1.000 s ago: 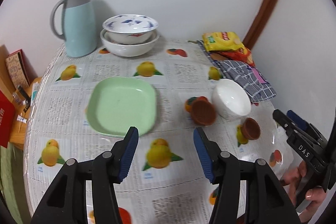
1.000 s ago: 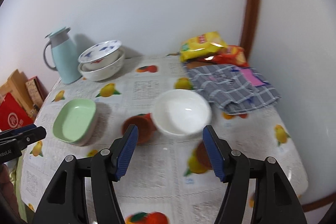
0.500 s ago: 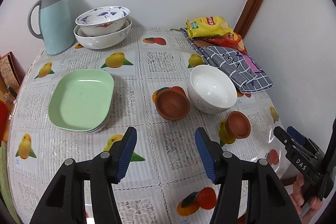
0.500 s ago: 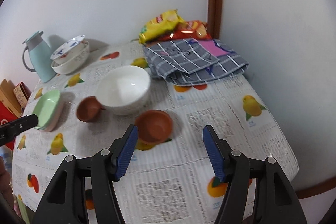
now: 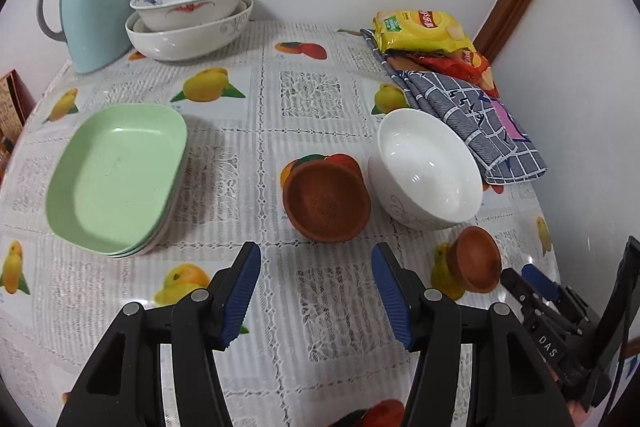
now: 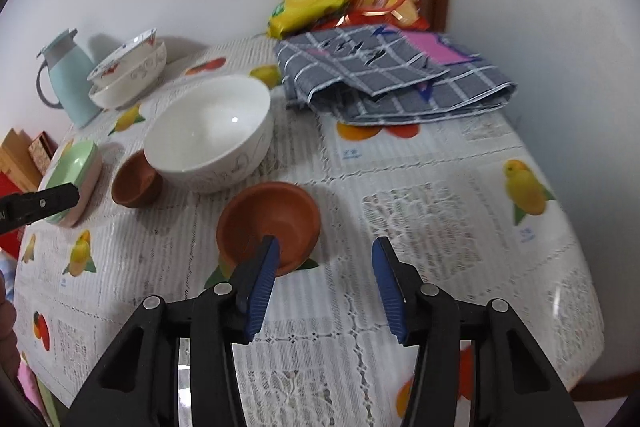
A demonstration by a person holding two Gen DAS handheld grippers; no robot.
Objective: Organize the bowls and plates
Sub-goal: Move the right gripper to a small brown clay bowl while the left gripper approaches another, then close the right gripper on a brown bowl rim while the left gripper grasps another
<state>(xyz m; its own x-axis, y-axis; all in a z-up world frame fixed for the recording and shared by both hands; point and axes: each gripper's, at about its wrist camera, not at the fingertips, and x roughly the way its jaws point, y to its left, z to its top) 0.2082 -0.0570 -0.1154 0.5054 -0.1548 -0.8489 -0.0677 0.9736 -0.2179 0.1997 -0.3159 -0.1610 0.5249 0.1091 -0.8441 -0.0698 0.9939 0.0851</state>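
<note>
both the left gripper [image 5: 316, 291] and the right gripper [image 6: 325, 277] have black plastic frames, silver rivets and ribbed blue pads [image 5: 240, 295]; the right gripper's side reads "das".

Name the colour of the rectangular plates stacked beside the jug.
Pale green plates, with a pinkish one at the bottom; the left wrist view shows them best.

Bright even indoor light; soft shadows; heavy fisheye bending, dark corners; slight motion blur.
</note>
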